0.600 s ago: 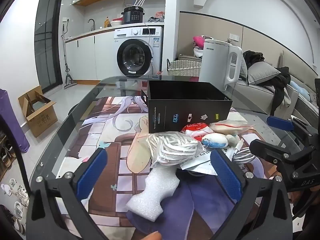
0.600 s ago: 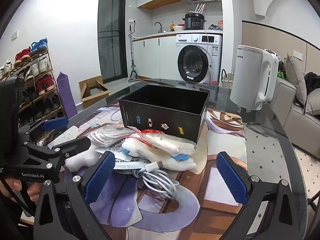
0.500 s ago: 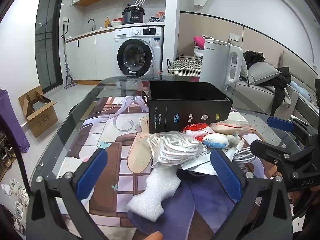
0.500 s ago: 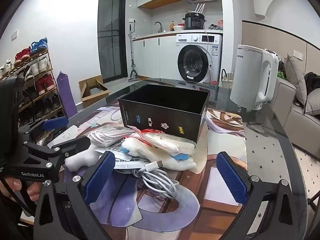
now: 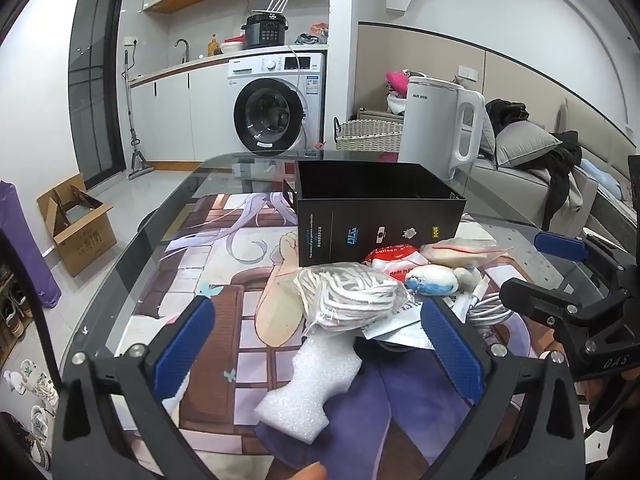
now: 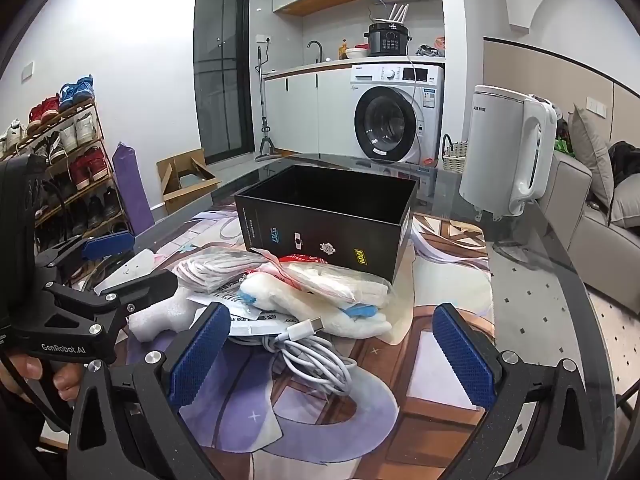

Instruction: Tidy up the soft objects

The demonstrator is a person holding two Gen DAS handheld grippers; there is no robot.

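While both jaws gape wide — empty, left gripper (image 5: 318,350), right gripper (image 6: 330,350), above soft pile (image 6: 316,288).

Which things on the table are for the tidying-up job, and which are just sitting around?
For the job:
- open black cardboard box
- clear bag of white cord
- white foam block
- coiled white charging cable
- clear bag of white padding
- left gripper and right gripper, both open

Just lying about:
- tall white electric kettle
- white washing machine

Both the left tool (image 5: 316,350) and the right tool (image 6: 330,354) tilt downward, jaws spread wide, gripping nothing.
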